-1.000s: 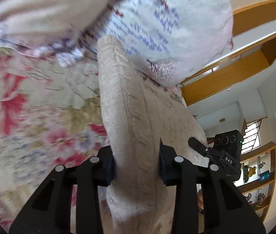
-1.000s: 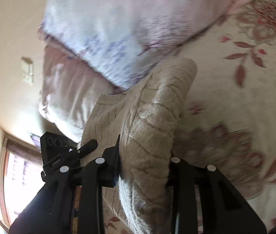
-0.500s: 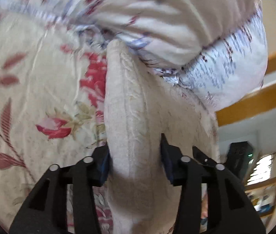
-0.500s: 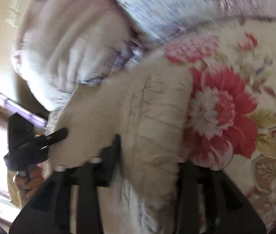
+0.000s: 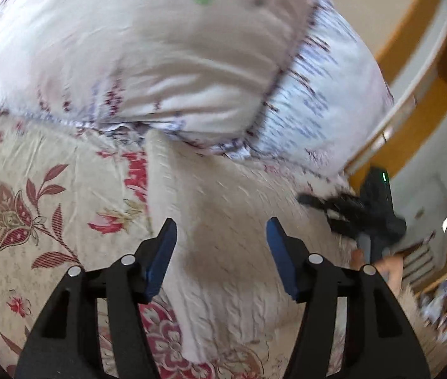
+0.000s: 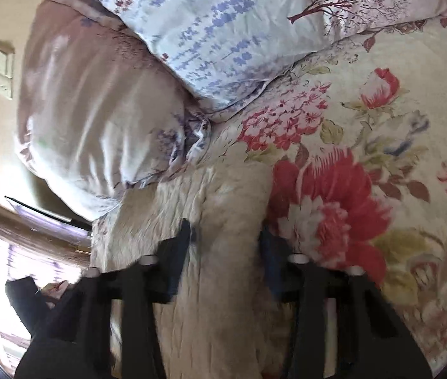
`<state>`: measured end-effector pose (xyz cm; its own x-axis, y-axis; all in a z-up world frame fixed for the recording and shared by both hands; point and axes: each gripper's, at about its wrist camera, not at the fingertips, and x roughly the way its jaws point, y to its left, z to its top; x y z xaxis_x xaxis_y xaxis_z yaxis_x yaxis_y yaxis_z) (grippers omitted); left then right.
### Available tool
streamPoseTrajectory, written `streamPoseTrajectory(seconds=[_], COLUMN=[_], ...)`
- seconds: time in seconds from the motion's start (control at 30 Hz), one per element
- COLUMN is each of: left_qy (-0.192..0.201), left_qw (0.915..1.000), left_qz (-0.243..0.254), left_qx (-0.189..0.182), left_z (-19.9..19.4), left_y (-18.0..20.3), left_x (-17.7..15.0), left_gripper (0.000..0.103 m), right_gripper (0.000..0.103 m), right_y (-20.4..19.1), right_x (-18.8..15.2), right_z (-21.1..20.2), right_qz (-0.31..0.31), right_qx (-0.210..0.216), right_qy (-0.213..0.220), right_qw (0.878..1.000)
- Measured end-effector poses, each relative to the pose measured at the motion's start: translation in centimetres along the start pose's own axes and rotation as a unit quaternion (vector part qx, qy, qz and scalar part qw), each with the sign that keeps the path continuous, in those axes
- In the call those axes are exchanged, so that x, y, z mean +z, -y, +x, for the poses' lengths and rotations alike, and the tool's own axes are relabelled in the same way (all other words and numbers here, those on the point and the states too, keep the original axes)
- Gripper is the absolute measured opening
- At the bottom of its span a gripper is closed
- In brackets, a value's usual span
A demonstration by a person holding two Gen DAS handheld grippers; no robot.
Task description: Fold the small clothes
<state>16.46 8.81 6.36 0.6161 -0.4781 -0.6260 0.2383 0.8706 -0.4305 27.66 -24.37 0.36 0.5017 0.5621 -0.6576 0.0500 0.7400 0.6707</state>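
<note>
A cream cable-knit garment lies on the floral bedspread, its far edge against the pillows. My left gripper is open just above it, its blue pads apart and clear of the knit. The other gripper shows at the right of the left wrist view. In the right wrist view the same knit runs between my right gripper's fingers, which stand slightly apart around a fold of it; the view is blurred, so the grip is unclear.
Two pillows, a pale pink one and a white one with blue print, lie stacked at the head of the bed. Wooden shelving and a window lie beyond the bed's edge.
Both grippers have lowered the knit onto the bedspread near the pillows. My left gripper has opened and let go of it. The right fingers have spread a little.
</note>
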Motion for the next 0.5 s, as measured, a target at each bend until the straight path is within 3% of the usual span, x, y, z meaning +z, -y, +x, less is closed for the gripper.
streamPoseTrajectory(seconds=[0.1,0.17,0.3,0.43,0.5], left_qy=[-0.008,-0.014,-0.021,-0.028,-0.027], left_qw=[0.9988,0.9978,0.9965,0.9968,0.9969], left_qz=[0.039,0.051,0.052,0.041,0.039], left_qx=[0.030,0.041,0.062,0.063,0.063], left_z=[1.0,1.4,2.4,2.6,2.3], left_y=[1.5,1.8,1.6,1.1,1.0], left_x=[-0.8,-1.1,-1.5,-1.9,-2.1], left_gripper=[0.060,0.060,0.061,0.061,0.063], right_gripper=[0.010,0.009,0.009,0.012,0.026], right_y=[-3.0,-4.2,-1.8,-0.7,-1.0], right_x=[0.1,0.4,1.1,1.4,1.1], right_z=[-1.6,-1.7,1.7,2.3,0.9], right_qz=[-0.067,-0.096,-0.060,-0.038,-0.049], right_qx=[-0.006,-0.037,-0.123,-0.119,-0.125], right_qy=[0.061,0.079,0.027,0.013,0.017], right_qw=[0.996,0.992,0.990,0.992,0.991])
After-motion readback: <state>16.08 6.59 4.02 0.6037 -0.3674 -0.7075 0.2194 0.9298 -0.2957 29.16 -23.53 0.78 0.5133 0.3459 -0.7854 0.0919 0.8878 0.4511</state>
